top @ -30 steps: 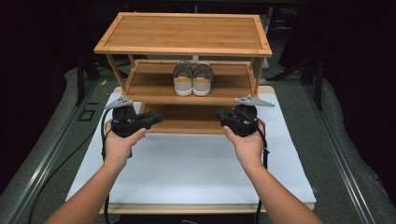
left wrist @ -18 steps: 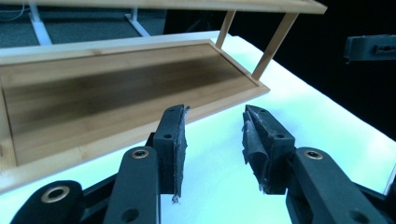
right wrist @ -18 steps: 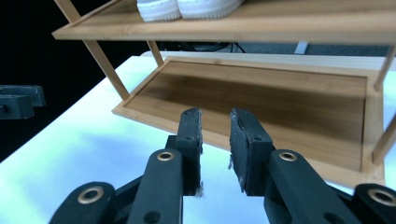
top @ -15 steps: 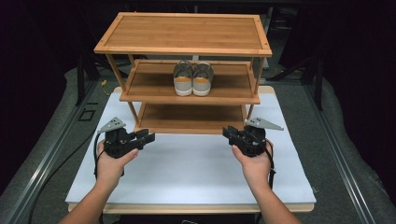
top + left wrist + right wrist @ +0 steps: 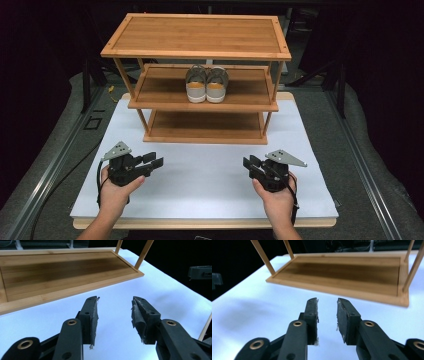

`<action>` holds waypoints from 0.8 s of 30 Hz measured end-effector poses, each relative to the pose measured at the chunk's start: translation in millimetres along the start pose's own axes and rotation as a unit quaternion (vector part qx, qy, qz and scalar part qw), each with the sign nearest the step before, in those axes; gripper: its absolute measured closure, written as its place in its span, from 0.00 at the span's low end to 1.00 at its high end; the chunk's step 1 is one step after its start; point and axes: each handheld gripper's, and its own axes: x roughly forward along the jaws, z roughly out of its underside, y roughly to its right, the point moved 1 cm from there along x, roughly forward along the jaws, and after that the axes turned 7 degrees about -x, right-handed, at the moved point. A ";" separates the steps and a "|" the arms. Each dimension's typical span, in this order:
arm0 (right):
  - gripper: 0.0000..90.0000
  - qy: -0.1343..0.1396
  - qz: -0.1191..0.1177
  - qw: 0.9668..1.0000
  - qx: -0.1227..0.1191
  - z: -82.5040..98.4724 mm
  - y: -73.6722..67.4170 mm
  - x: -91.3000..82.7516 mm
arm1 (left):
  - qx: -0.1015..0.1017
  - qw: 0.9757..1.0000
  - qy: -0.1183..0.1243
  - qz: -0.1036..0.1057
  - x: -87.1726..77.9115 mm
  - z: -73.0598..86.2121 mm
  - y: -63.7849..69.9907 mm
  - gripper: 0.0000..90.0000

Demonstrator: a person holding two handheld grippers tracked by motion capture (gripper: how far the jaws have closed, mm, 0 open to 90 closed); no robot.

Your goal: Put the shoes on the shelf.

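Dark surroundings frame a white tabletop (image 5: 210, 180) with a pale wooden edge, set on a grey floor with metal rails running along both sides. Toward the far end of the tabletop stands a three-tier bamboo shoe rack (image 5: 197, 35), its flat top bare and its slim legs resting on the white surface. On the rack's middle shelf, about at its centre, sits a pair of grey shoes (image 5: 206, 85) with tan heels turned toward the viewer, side by side and touching. The rack's bottom shelf (image 5: 205, 127) shows plain wood grain. On the near side of the rack, well apart from it, a person's two hands come in from the bottom edge. The left hand holds the left claw (image 5: 156, 162) low over the tabletop, off the rack's front left corner; its jaws have just been opening and stand released with nothing between them. The right hand holds the right claw (image 5: 248, 165) low over the tabletop, off the rack's front right corner; its jaws have also just been opening, parted by a narrower gap, and grasp nothing. Each claw points inward toward the other.
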 end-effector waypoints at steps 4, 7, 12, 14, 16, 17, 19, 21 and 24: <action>0.76 -0.016 0.010 1.000 0.000 15.7 0.0 1.7 | 0.008 1.000 -0.004 -0.003 2.3 7.7 0.0 0.60; 0.74 -0.031 0.017 0.999 -0.001 34.3 -0.5 7.9 | 0.008 1.000 -0.002 -0.015 5.6 18.5 -2.8 0.58; 0.70 -0.038 0.008 0.999 -0.013 46.7 0.2 17.9 | -0.001 1.000 -0.022 -0.019 13.9 34.8 -10.7 0.58; 0.69 -0.044 0.013 0.999 -0.025 50.0 0.6 20.0 | -0.002 0.999 -0.030 -0.020 15.9 40.6 -14.3 0.58; 0.68 -0.044 0.009 0.998 -0.032 53.3 0.9 21.9 | 0.001 0.999 -0.037 -0.027 17.2 45.4 -18.1 0.58; 0.68 -0.044 0.008 0.998 -0.037 54.9 1.1 22.7 | -0.002 0.999 -0.036 -0.027 18.0 47.4 -20.2 0.58; 0.67 -0.045 0.008 0.998 -0.042 57.8 0.9 24.4 | -0.005 0.999 -0.038 -0.031 19.0 50.8 -24.0 0.58; 0.65 -0.047 0.006 0.998 -0.048 60.2 1.2 25.7 | -0.002 0.999 -0.040 -0.036 20.9 54.8 -26.5 0.58; 0.63 -0.051 0.014 0.997 -0.053 63.3 1.2 28.7 | 0.010 0.998 -0.048 -0.045 23.9 58.3 -28.2 0.58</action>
